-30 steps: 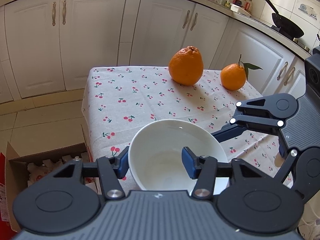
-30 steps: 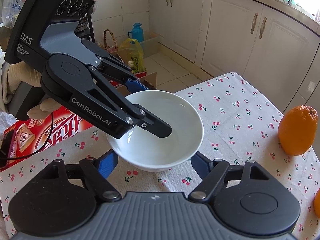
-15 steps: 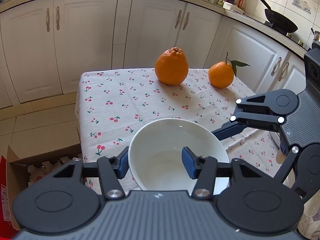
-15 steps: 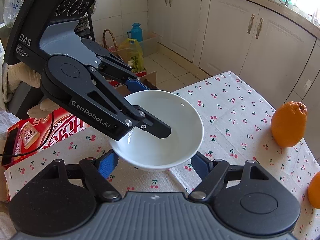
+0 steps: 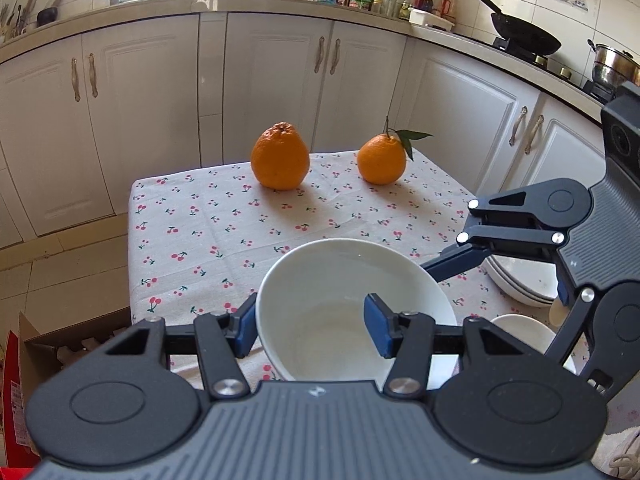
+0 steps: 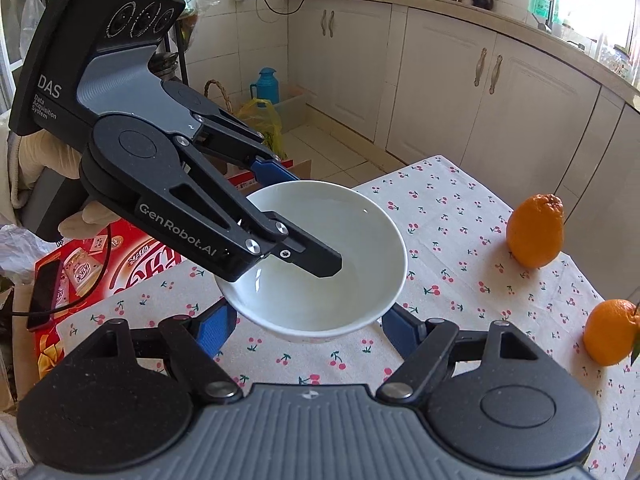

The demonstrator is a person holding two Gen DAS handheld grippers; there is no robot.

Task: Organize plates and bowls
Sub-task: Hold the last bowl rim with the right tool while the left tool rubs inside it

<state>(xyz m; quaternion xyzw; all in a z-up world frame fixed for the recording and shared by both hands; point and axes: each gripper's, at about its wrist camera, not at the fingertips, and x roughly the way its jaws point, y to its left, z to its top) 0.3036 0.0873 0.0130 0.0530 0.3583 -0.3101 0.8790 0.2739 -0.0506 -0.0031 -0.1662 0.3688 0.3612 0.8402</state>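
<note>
Cabinets: white kitchen cabinets [image 5: 280, 92] run behind and beside the table, under a cluttered counter.
Table: a small table [image 5: 224, 232] carries a white cloth printed with red cherries.
Cardboard box: an open box [image 5: 60, 344] stands on the floor tiles just beside the table's left edge in the left wrist view.
Red carton: a red printed carton [image 6: 100, 268] lies beyond the table's far left corner in the right wrist view, with a dark phone on a cable resting on it.
Left gripper: the left gripper [image 5: 312, 326] pinches the bowl's wall, one blue pad outside and one inside the rim; a gloved hand [image 6: 48, 156] holds it.
Right gripper: the right gripper [image 6: 304, 326] straddles the bowl's base, a blue finger close on each side; I cannot tell whether its pads press on the bowl.
Bowl: the white bowl [image 5: 352, 304] is empty and tilted, held up clear of the cloth [image 6: 320, 256].
Stacked dishes: white plates [image 5: 520, 284] sit near the table's right side, partly hidden by the right gripper, with a smaller white dish [image 5: 520, 332] just in front.
Large orange: a knobbly orange [image 5: 280, 156] stands at the far edge.
Small orange: a leafed orange [image 5: 382, 158] stands near it, apart.
</note>
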